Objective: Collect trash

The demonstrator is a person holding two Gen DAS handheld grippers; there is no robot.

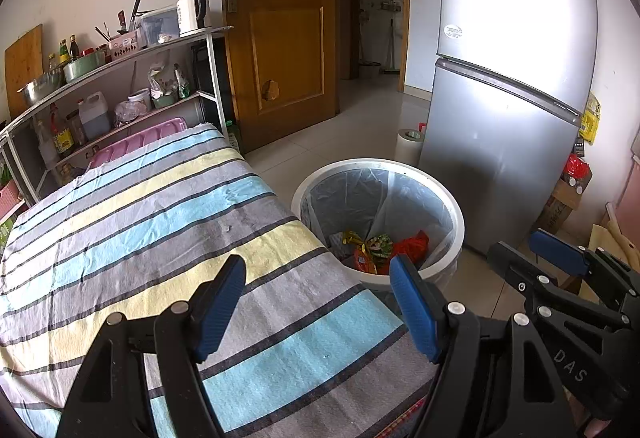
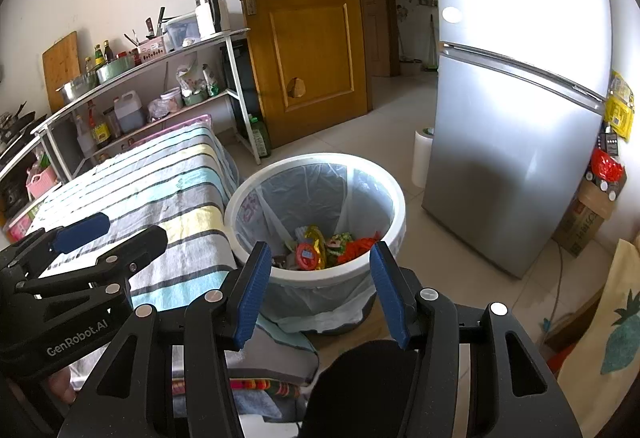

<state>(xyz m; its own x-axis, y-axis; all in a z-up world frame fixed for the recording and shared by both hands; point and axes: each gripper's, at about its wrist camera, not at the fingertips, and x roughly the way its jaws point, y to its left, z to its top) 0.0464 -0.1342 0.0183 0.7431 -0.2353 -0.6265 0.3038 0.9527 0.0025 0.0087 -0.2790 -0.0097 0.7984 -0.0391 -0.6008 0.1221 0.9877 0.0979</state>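
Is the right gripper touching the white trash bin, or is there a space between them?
Apart. In the left wrist view, the right gripper hangs beside the trash bin, with bare floor visible between them. Its fingers hold nothing.

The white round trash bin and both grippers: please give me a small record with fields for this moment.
bin: white round trash bin with clear plastic liner, on the tiled floor beside the striped tablecloth
bin contents: colourful wrappers, yellow, green, red
cloth surface: no trash visible on it
left gripper: open, nothing between the blue pads, over the cloth's edge
right gripper: open, empty, pointed at the bin
nearby: silver fridge beyond the bin
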